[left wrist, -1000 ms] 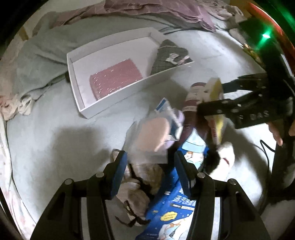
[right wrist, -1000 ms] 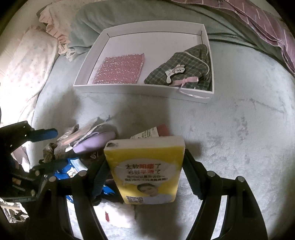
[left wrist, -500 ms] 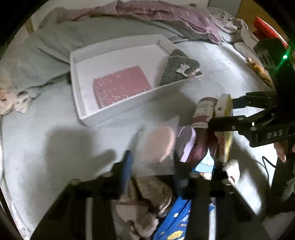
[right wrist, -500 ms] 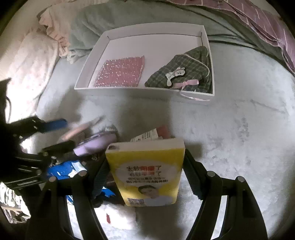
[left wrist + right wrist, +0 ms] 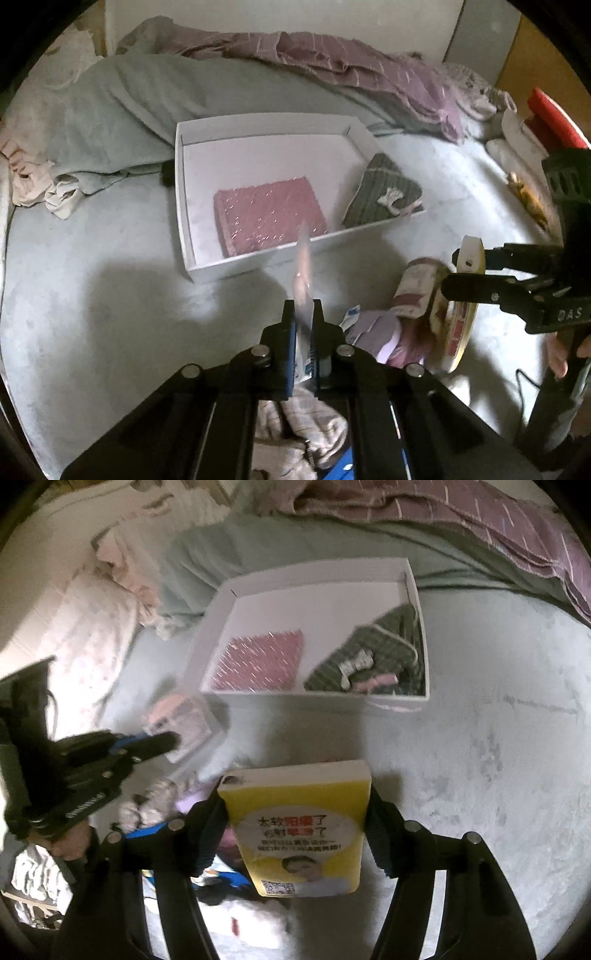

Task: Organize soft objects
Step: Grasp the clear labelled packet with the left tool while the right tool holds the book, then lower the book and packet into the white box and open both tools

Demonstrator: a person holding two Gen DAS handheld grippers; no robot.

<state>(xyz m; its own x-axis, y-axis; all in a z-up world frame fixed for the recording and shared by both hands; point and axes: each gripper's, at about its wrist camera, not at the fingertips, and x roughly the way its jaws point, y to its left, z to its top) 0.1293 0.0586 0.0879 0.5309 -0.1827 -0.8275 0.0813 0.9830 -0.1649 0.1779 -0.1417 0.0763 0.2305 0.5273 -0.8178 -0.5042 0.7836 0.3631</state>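
My left gripper (image 5: 303,325) is shut on a clear packet with a pink puff (image 5: 303,273), held edge-on above the bed in front of the white box (image 5: 229,267); the packet also shows in the right wrist view (image 5: 181,720). The box holds a pink sparkly pad (image 5: 267,214) and a green plaid pouch (image 5: 384,192). My right gripper (image 5: 295,812) is shut on a yellow book (image 5: 299,827), upright, to the right of the pile; the book also shows in the left wrist view (image 5: 461,306).
A pile of loose items lies below the grippers: a purple item (image 5: 376,332), a maroon bottle (image 5: 413,291), plaid cloth (image 5: 295,424), a blue package (image 5: 229,878). Green and purple blankets (image 5: 147,96) bunch behind the box. A pillow (image 5: 85,646) lies left.
My left gripper closed on the puff packet, lifted it off the pile and turned it edge-on toward the box. My right gripper kept the yellow book and rose a little.
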